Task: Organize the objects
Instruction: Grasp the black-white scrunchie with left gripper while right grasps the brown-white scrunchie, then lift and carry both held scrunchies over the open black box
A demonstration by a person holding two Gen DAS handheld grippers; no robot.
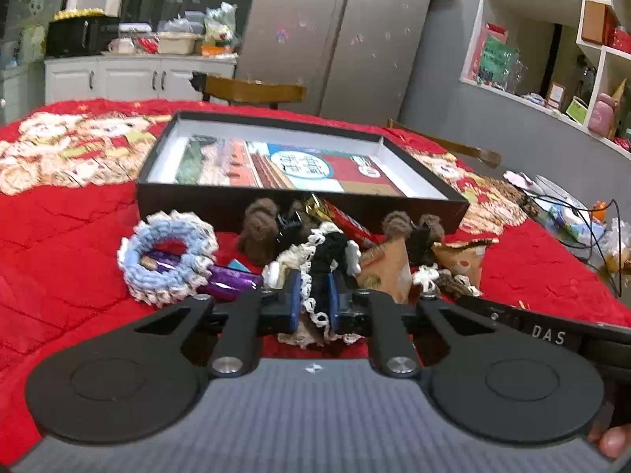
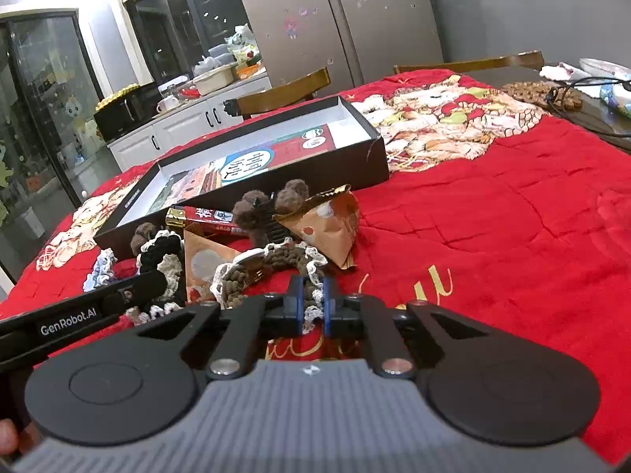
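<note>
Red quilted cloth (image 1: 79, 213), printed with cartoon bears, covers the worktop. An open black shallow box (image 1: 299, 201) with a white lining lies at 12 o'clock from both tongs, with printed booklets (image 1: 292, 165) flat inside it.

A heap of small things sits between the box and the tongs. In the left wrist view, the left tongs (image 1: 314, 301) are clamped on a black crocheted scrunchie (image 1: 329, 252) edged in cream lace; it runs from between the blue pads up toward 12 o'clock. At 10 o'clock from these tongs lies a pale blue crocheted ring (image 1: 169, 252), with a purple foil wrapper (image 1: 228, 282) poking out under it. Brown pompom hair clips (image 1: 258, 228) rest against the box wall, beside a red snack bar (image 1: 349, 222) and tan paper packets (image 1: 388, 268) at 1 o'clock.

In the right wrist view, the right tongs (image 2: 313, 305) are closed on the lace edge of a brown crocheted scrunchie (image 2: 272, 266), whose body stretches away toward 11 o'clock. A tan packet (image 2: 329, 230) stands at 12 o'clock just beyond it. The left tool's black arm (image 2: 94, 307) enters from 9 o'clock, next to the black scrunchie (image 2: 159, 260).
</note>
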